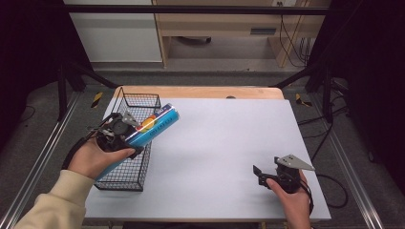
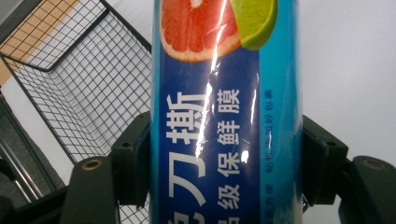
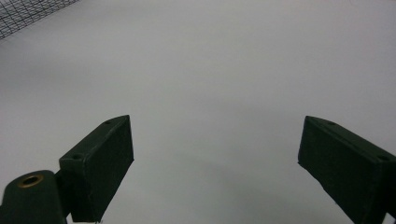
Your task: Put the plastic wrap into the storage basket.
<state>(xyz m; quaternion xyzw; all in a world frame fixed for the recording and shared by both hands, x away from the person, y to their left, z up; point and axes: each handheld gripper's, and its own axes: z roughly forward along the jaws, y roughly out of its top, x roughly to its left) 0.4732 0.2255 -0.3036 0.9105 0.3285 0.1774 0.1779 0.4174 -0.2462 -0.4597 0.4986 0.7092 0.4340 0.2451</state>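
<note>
A long blue roll of cling film [image 1: 156,124], printed with a grapefruit and a lime, is held tilted over the black wire basket [image 1: 139,97] at the table's left side. My left gripper [image 1: 135,137] is shut on it, and in the left gripper view both pads press on the sides of the roll [image 2: 219,116] while the basket [image 2: 70,79] lies behind and to the left. Near the front right of the table my right gripper [image 1: 260,175] rests in a hand. Its jaws stand wide open, and the right gripper [image 3: 215,172] has only bare white surface between them.
The white table sheet [image 1: 224,143] stretches wide between the two hands. A corner of the basket's mesh [image 3: 28,11] shows at the top left of the right gripper view. A wooden table edge [image 1: 200,90] runs along the far side, with dark frame rails on both flanks.
</note>
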